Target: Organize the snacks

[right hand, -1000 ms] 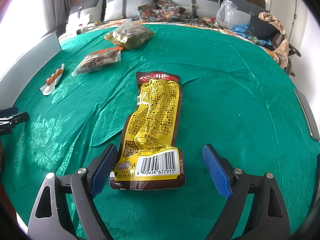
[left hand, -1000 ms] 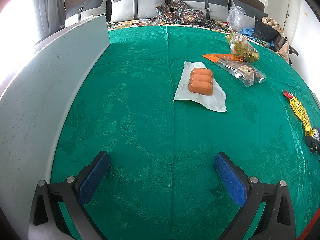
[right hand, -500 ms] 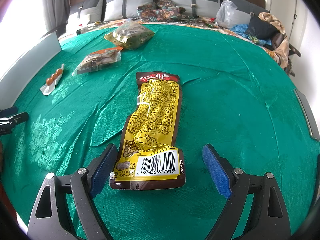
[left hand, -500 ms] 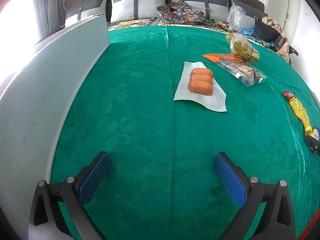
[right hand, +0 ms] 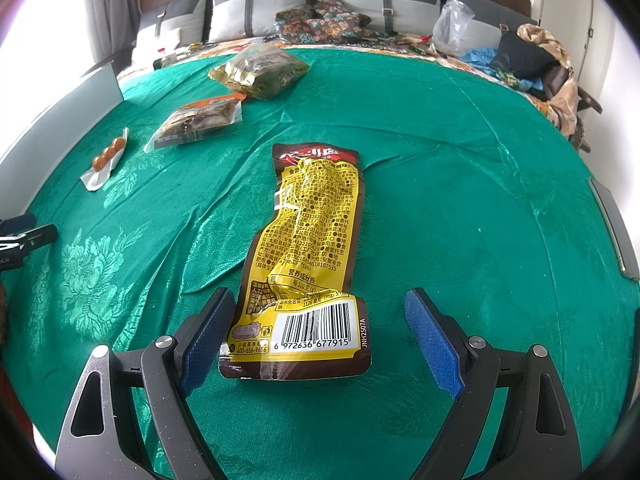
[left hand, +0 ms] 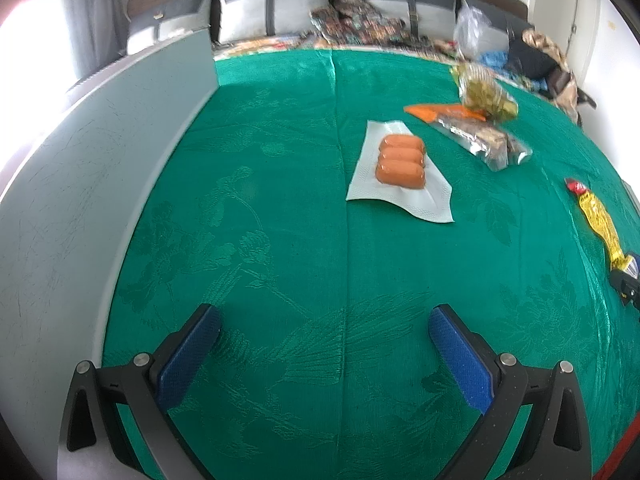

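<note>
A yellow and brown snack packet (right hand: 308, 264) lies flat on the green bedspread, its barcode end between the open jaws of my right gripper (right hand: 320, 328), untouched. A vacuum pack of three sausages (left hand: 400, 164) lies ahead of my open, empty left gripper (left hand: 324, 340), well beyond its fingertips. It also shows in the right wrist view (right hand: 106, 156). A clear packet with an orange top (left hand: 476, 132) and a green-yellow bag (left hand: 486, 94) lie farther right. The yellow packet shows at the right edge of the left wrist view (left hand: 600, 224).
A grey board (left hand: 80, 184) stands along the bed's left side. Pillows (right hand: 260, 8) and a patterned cushion (right hand: 320, 24) line the headboard. A plastic bag (right hand: 454, 28) and clothes (right hand: 532, 60) lie at the far right. The left gripper shows at the left edge (right hand: 24, 236).
The left wrist view has blurred and shifted slightly, so the left gripper has begun to move. The right gripper and the packets have not moved.
</note>
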